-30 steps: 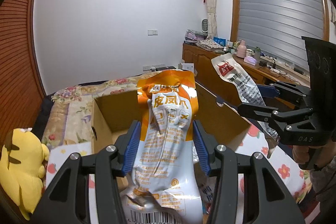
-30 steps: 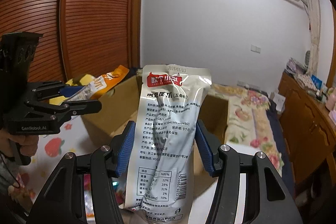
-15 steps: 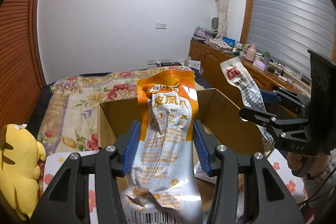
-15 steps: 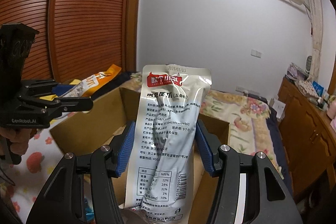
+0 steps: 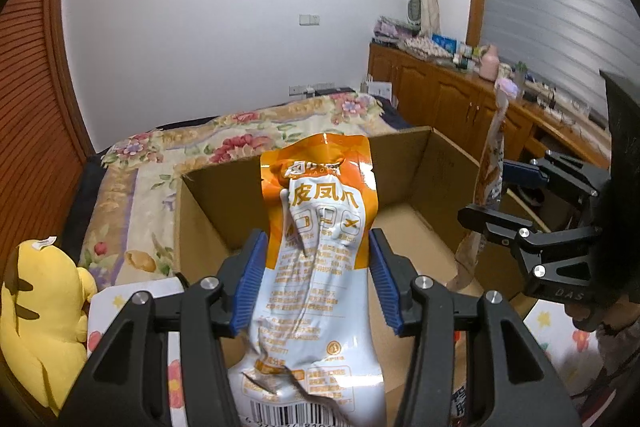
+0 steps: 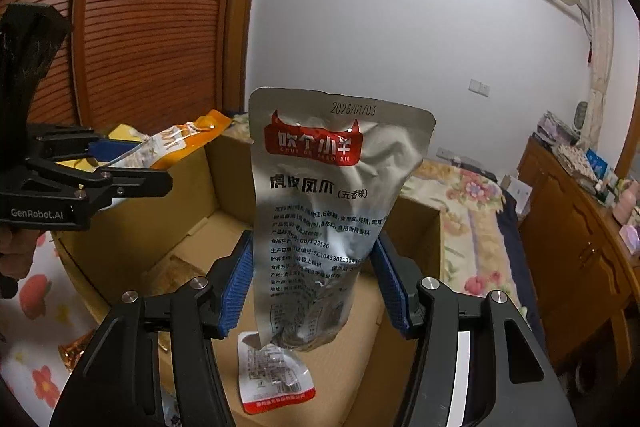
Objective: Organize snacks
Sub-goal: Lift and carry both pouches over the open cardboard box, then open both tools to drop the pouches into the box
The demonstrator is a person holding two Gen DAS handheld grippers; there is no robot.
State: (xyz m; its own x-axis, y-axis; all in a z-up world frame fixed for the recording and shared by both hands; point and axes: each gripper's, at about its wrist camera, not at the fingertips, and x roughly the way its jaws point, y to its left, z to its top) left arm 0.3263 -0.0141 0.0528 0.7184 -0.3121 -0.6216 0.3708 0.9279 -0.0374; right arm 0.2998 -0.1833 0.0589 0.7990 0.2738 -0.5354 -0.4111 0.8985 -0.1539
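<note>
From the left wrist view, the left gripper (image 5: 316, 279) has its blue ribbed pads partly closed on the sides of an orange-and-white plastic snack pouch (image 5: 320, 267), which stands up between them and leans ahead. Directly beyond and below the pouch sits an open brown cardboard box (image 5: 420, 227). To the right of this tool, over the box's right side, the right gripper (image 5: 492, 195) holds a silver pouch seen edge-on. A yellow plush toy (image 5: 36, 315) lies low to the left, and a floral bedspread (image 5: 240, 143) spreads behind the box.

From the right wrist view, the right gripper (image 6: 312, 283) is likewise partly closed, pads pressing both sides of a silver foil snack pouch with a red logo (image 6: 332, 203), upright between the fingers. The box (image 6: 132, 227) lies just ahead and beneath. A small white-and-red packet (image 6: 276, 375) rests on the box floor under the pouch. The left gripper (image 6: 132, 167) is off to the left with its orange pouch over the box's rim.
</note>
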